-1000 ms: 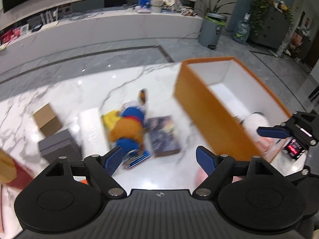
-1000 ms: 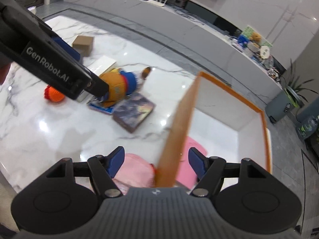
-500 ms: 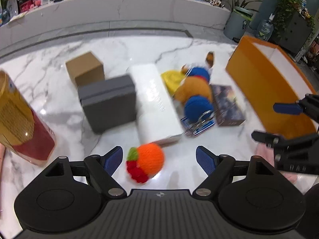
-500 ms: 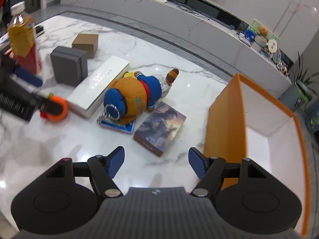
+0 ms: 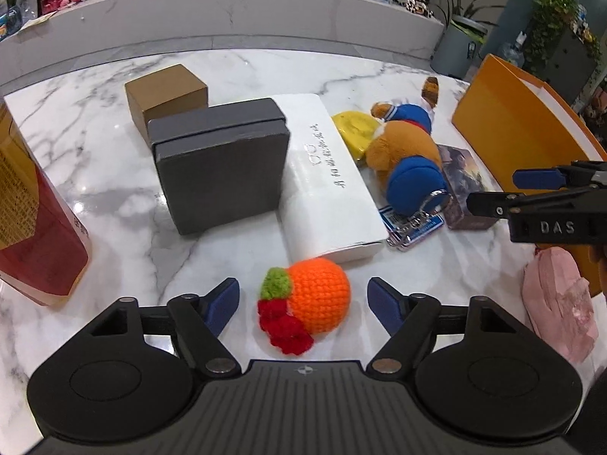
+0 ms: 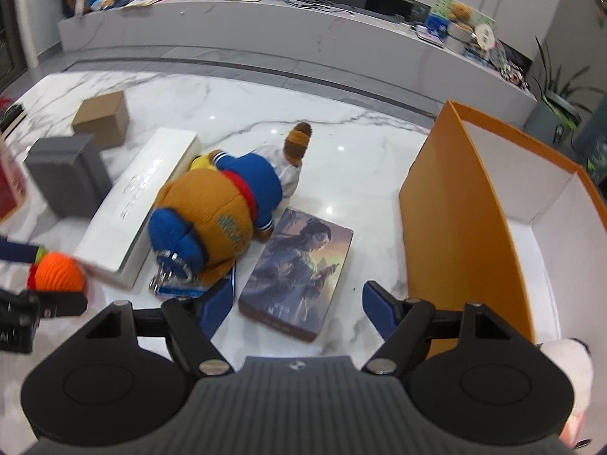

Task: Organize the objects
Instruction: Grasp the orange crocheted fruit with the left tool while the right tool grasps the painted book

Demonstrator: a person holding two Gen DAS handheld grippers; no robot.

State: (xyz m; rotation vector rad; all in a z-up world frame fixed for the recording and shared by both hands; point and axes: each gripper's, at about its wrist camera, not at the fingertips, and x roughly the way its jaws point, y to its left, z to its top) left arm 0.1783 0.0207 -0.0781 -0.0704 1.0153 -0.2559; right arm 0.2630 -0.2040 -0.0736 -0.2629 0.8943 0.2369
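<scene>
My left gripper [image 5: 303, 299] is open, its fingers on either side of an orange crocheted fruit [image 5: 311, 299] with a green and red end, lying on the marble table. My right gripper [image 6: 297, 299] is open and empty just above the near end of a picture-covered box [image 6: 299, 276]. An orange plush toy with blue limbs [image 6: 227, 212] lies left of that box, on a blue card with a keyring [image 6: 170, 280]. The large orange storage box [image 6: 466, 223] stands open at the right. The right gripper also shows in the left wrist view [image 5: 500, 191].
A white flat box [image 5: 326, 178], a grey box [image 5: 220, 163] and a brown carton [image 5: 167, 94] lie behind the fruit. A red and gold bottle [image 5: 30, 220] stands at the left. A pink soft item [image 5: 557, 307] lies at the right, near the table edge.
My left gripper swung left from the orange box and closed in on the crocheted fruit. My right gripper pulled back from the box wall and dropped toward the picture box.
</scene>
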